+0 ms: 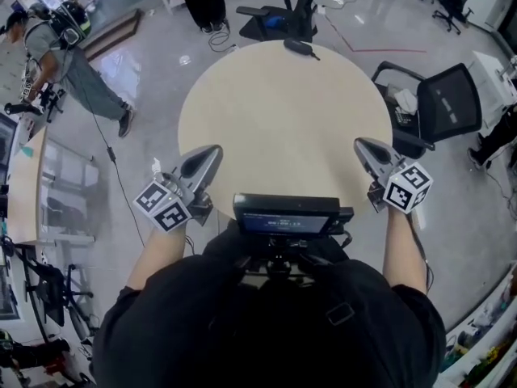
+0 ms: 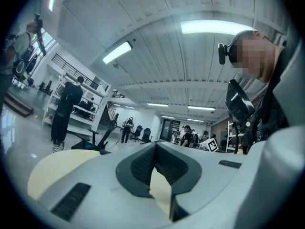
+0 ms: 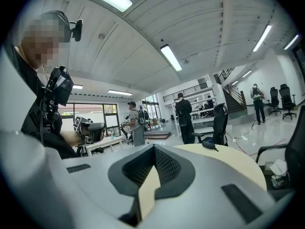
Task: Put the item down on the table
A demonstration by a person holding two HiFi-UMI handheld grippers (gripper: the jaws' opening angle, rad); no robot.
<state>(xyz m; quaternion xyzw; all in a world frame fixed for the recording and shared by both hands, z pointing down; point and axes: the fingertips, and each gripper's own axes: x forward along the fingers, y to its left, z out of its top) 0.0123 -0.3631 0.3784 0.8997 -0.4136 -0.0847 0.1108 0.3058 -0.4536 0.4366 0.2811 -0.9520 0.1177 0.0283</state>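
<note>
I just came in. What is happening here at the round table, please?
A person is at the near edge of a round beige table with a grey two-jaw gripper in each hand. The left gripper and the right gripper are at the near rim, one on each side, pointing across the table. Both have their jaws shut with nothing between them. A small black object lies at the table's far edge, apart from both grippers.

left tool (image 1: 216, 149) + right tool (image 1: 359, 143) = 2 | table (image 1: 283, 120) 1 | black item (image 1: 300, 48) 1
</note>
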